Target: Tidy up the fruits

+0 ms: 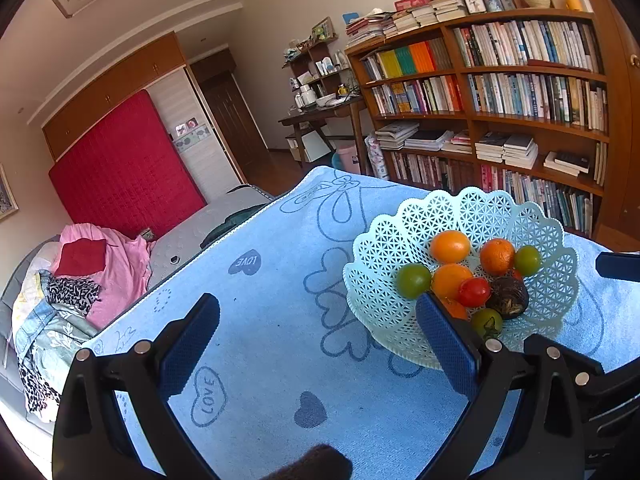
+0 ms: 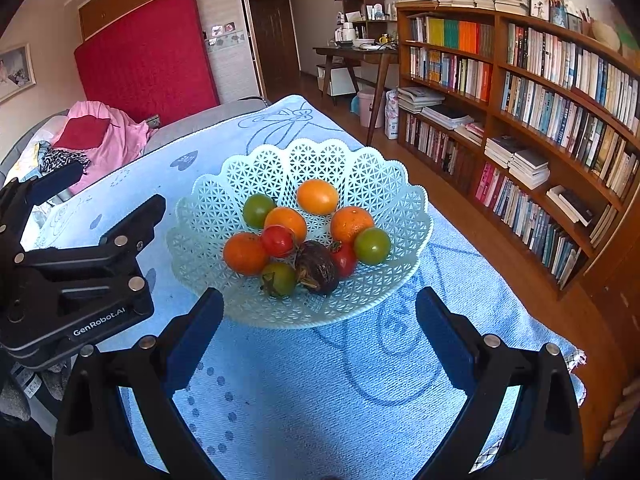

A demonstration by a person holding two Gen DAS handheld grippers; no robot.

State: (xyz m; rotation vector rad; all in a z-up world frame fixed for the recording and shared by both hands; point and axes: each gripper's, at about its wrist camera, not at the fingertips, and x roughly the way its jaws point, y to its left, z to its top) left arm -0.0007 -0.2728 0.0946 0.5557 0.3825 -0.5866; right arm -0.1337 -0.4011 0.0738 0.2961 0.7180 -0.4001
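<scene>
The pale-green lattice plastic basket [image 2: 304,168], heaped with small orange, red and green fruits [image 2: 286,220], stood on the blue-towelled surface [image 2: 280,380]. It sat squarely ahead of the released, empty right tool [image 2: 320,336], which seemed nearer; the left tool [image 1: 320,344], also spread and empty, had it off to its right.

Mint lattice basket [image 2: 404,200]; blue heart-print cloth [image 2: 304,384].

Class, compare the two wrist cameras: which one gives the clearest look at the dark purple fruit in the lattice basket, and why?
The right wrist view: the dark purple fruit lies unobstructed near the front of the basket, stem end visible. In the left wrist view the dark purple fruit appears smaller and off to the side, near a finger of the left tool.
</scene>
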